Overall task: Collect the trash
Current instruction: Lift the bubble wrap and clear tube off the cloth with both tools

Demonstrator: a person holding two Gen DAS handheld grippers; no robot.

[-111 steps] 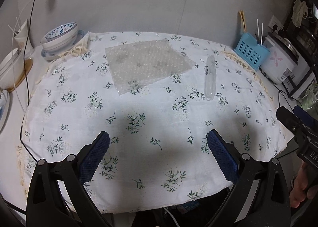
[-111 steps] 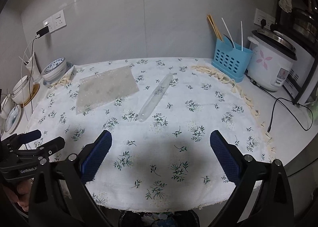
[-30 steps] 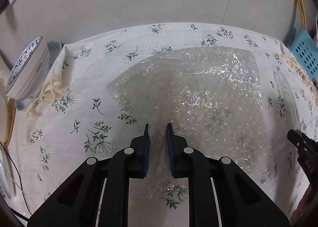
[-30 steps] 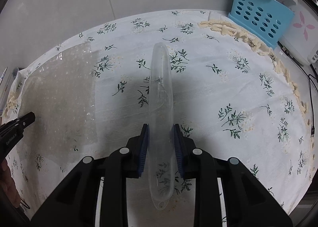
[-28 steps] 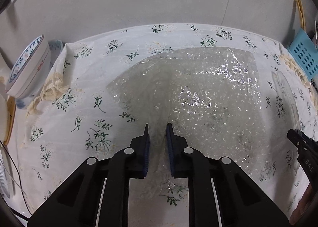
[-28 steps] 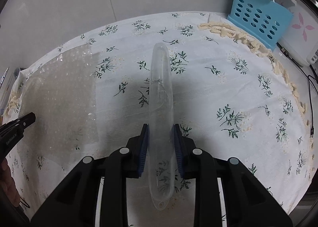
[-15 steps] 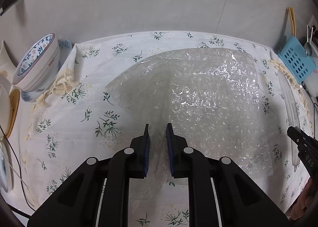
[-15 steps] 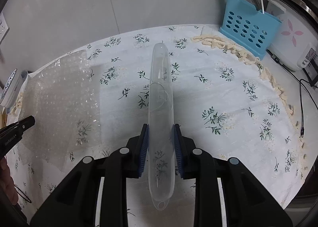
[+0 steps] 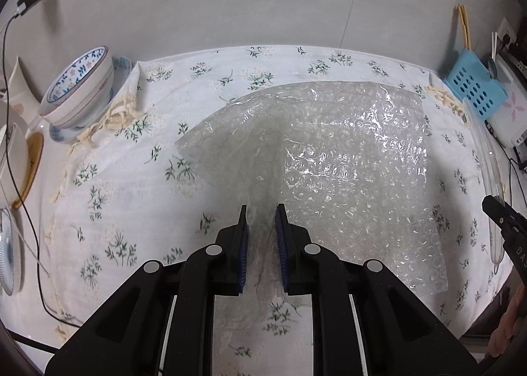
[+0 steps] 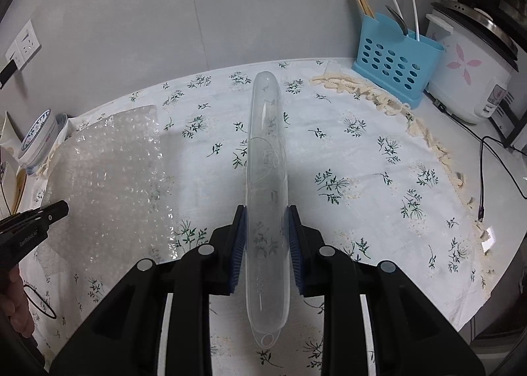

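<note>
My left gripper [image 9: 261, 216] is shut on the near edge of a clear bubble wrap sheet [image 9: 346, 158] and holds it lifted off the flowered tablecloth [image 9: 108, 178]. My right gripper [image 10: 266, 221] is shut on a long clear plastic tube [image 10: 266, 145] that points away from me, raised above the cloth. The bubble wrap also shows at the left of the right wrist view [image 10: 112, 172], with the left gripper's tip [image 10: 42, 214] beside it. The tube [image 9: 493, 178] and the right gripper's tip [image 9: 500, 218] show at the right edge of the left wrist view.
Stacked patterned bowls [image 9: 79, 86] stand at the back left, with a cable [image 9: 19, 178] along the left edge. A blue utensil holder [image 10: 395, 60] and a white rice cooker [image 10: 474, 69] stand at the back right. A black cord [image 10: 487, 172] lies at the right.
Both grippers have risen and pulled back from the table with the bubble wrap and the tube in them; more of the table and wall is in view.
</note>
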